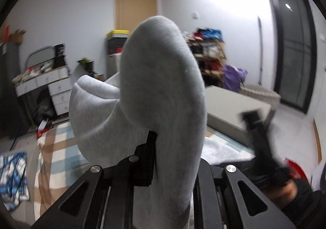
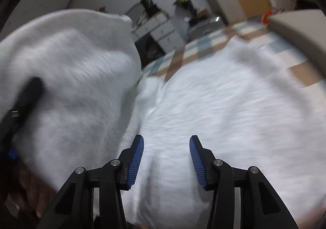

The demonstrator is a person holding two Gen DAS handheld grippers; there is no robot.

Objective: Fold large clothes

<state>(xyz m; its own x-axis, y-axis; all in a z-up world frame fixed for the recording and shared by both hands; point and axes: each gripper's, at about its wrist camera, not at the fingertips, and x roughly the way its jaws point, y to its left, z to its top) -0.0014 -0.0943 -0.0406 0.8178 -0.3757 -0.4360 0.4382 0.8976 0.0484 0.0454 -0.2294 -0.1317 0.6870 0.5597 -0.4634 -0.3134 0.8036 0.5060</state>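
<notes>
Left wrist view, starting at the left: checked cover (image 1: 59,147) spread flat as the working surface, partly bare. At the centre, grey garment (image 1: 163,70) bulging up and over the lens, caught by a fold in the left tool (image 1: 161,147), whose fingers are pressed together on the cloth. Held high, probably so the gathered layer clears the part underneath and can be carried across for a fold. Further right, right tool (image 1: 262,139) blurred and low over the cover, beside a sleeve in black.

Right wrist view, again from the left: lifted flap hanging as a pale curtain, one dark finger of the left tool showing against it, which suggests a grip near the edge rather than the middle. Below and to the right, rest of the garment lying flat on the checked cover, kept down by its own weight. At the bottom centre, blue pads (image 2: 136,159) of the right tool spread apart, nothing between them, hovering just above the flat cloth. Likely poised to take a second edge so both corners travel together.
</notes>
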